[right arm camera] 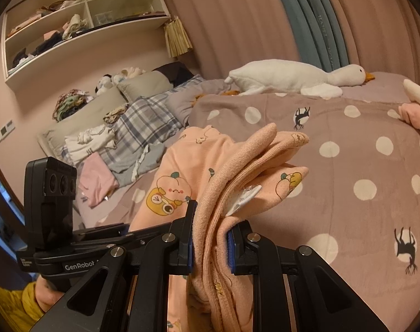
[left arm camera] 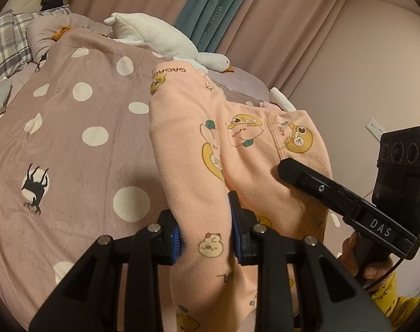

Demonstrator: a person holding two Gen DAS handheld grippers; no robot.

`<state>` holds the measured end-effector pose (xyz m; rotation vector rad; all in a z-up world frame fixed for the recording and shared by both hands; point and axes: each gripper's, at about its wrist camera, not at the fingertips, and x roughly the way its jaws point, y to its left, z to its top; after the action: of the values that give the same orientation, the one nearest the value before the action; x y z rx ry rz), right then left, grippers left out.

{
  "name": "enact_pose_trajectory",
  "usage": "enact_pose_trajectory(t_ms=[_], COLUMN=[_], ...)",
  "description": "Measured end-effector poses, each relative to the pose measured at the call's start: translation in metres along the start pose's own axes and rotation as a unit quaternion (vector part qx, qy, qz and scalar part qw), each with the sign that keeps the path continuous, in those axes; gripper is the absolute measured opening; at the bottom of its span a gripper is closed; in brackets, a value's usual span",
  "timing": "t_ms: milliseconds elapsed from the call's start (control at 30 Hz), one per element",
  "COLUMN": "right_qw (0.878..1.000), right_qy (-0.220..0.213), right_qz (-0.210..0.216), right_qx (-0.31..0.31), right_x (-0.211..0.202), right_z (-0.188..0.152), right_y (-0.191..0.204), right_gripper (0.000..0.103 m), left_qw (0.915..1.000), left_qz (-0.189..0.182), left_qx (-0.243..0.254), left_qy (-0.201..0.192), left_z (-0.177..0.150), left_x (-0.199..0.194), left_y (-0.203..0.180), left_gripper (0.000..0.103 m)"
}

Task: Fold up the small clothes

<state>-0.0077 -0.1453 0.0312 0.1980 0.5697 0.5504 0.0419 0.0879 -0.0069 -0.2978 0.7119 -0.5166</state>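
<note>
Above the near part of a polka-dot bedspread, held up off the bed: pink printed children's trousers. Pinched in the left gripper, jaws narrowed, blue pads pressing a bunched fold of the pink fabric from both sides. Clamped in the right gripper, jaws likewise narrow, a thick gathered ribbed edge with a white label just beyond the pads. Seen from the left wrist, the right gripper's black finger lying against the cloth on the right side. Draped between the two grips, the rest of the garment. Far across the bed, a white plush goose; far left, plaid pillows.
</note>
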Motion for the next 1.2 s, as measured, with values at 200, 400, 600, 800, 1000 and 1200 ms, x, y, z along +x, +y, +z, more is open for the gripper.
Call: enact_pose_trajectory(t_ms=[200,400,600,800,1000,1200], right_qw=[1.000,1.000,1.000,1.000,1.000,1.000], right_qy=[-0.012,-0.014,-0.011,-0.006,0.005,0.018], right_qz=[-0.001,-0.004,-0.006,-0.006,-0.009,-0.009], right_qx=[-0.001,0.005,0.011,0.015,0.013,0.012], right_x=[0.007,0.016,0.025,0.036,0.050,0.065], right_z=[0.010,0.015,0.019,0.021,0.021,0.023], right_y=[-0.005,-0.015,-0.023,-0.031,-0.032,-0.036], right_gripper=[0.020,0.020,0.020,0.020,0.020,0.020], left_qw=[1.0000,0.9999,0.9998,0.9996,0.9993,0.9989], left_qz=[0.004,0.009,0.013,0.017,0.023,0.029], left_qx=[0.008,0.009,0.010,0.007,0.001,-0.008], left_qy=[-0.002,0.005,0.014,0.020,0.028,0.036], left_z=[0.015,0.025,0.034,0.040,0.045,0.047], left_x=[0.013,0.030,0.047,0.061,0.075,0.089], left_y=[0.003,0.006,0.011,0.018,0.030,0.044], left_gripper=[0.027,0.027,0.027,0.027,0.027,0.027])
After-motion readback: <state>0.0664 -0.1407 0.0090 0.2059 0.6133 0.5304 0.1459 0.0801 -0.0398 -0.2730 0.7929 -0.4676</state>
